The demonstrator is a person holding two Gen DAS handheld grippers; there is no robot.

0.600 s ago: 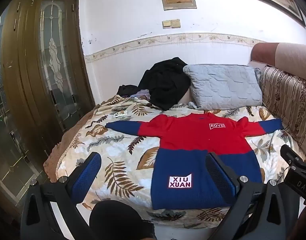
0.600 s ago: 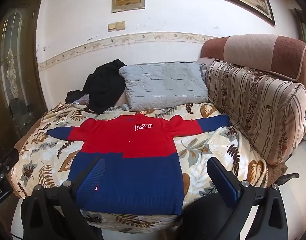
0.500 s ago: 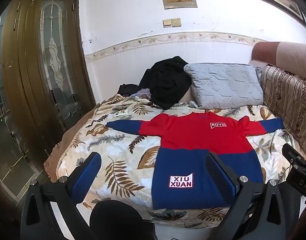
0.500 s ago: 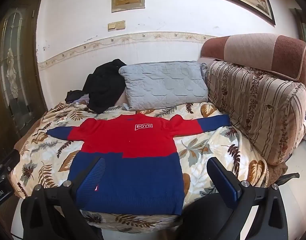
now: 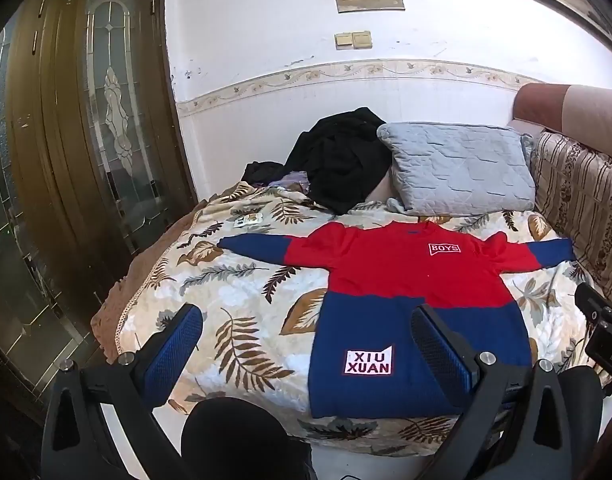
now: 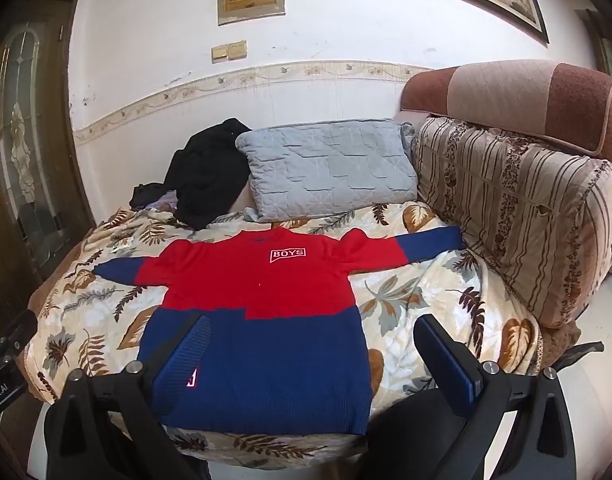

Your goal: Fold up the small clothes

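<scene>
A small red and blue sweater (image 5: 405, 304) lies flat on the leaf-print bedspread (image 5: 234, 292), front up, sleeves spread, with "BOYS" and "XIU XUAN" patches. It also shows in the right wrist view (image 6: 262, 320). My left gripper (image 5: 306, 352) is open and empty, held above the bed's near edge, left of the sweater's hem. My right gripper (image 6: 309, 356) is open and empty, held over the sweater's lower hem. Part of the right gripper's body shows at the right edge of the left wrist view (image 5: 601, 332).
A grey quilted pillow (image 6: 329, 168) and a heap of black clothes (image 6: 210, 176) lie at the bed's far end by the white wall. A striped sofa cushion (image 6: 517, 208) borders the right side. A wooden glass-panel door (image 5: 86, 120) stands left.
Both grippers have drifted very slightly; the view shifts a little. The sweater has not moved and both grippers stay open.
</scene>
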